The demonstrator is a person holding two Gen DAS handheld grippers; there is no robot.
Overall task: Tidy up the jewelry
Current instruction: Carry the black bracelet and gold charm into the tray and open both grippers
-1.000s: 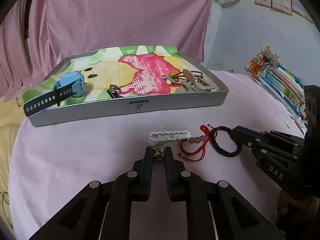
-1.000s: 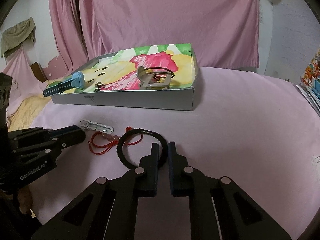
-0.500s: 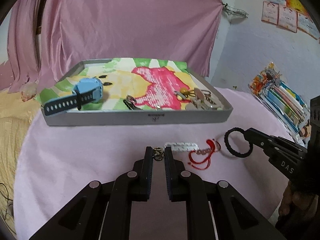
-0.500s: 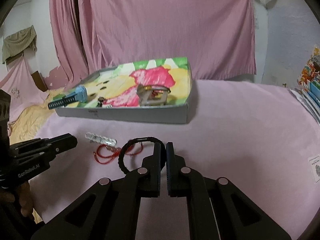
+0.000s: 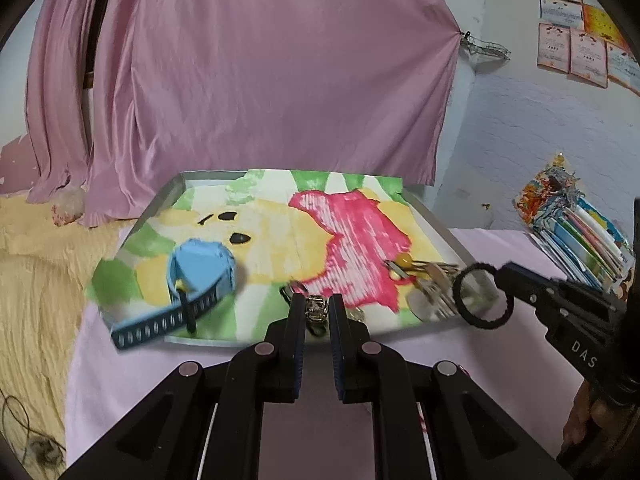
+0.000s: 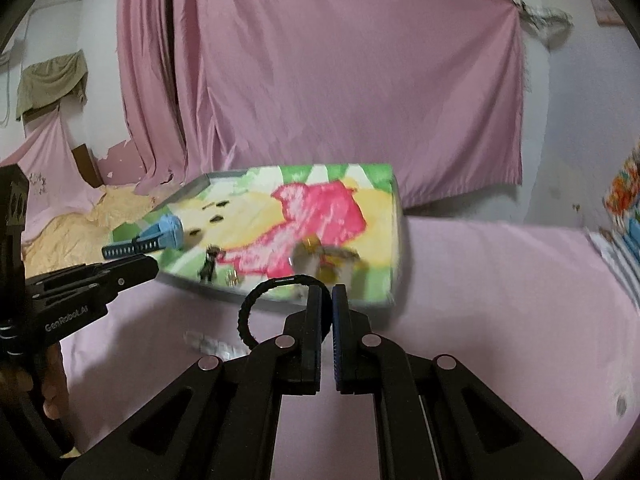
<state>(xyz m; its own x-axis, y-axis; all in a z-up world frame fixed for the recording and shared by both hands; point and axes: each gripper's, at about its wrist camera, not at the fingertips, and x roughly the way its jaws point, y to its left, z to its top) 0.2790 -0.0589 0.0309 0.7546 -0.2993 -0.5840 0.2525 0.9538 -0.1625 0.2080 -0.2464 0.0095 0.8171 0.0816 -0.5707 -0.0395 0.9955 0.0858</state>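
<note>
My left gripper is shut on a small metallic charm, held in the air just before the front wall of the grey tray. My right gripper is shut on a black braided bracelet, whose loop hangs out to the left of its fingers. In the left wrist view that bracelet hovers at the tray's near right corner. A blue watch and a cluster of keys and hair ties lie in the tray on colourful paper. A white bracelet lies on the pink tablecloth.
A pink curtain hangs behind the tray. A stack of colourful books sits on the table at the right. Yellow cloth lies past the table's left edge. A hand holds the left gripper at the left.
Both grippers rose from the tablecloth and moved toward the tray, the left carrying the charm, the right the black bracelet. The white bracelet stayed on the cloth.
</note>
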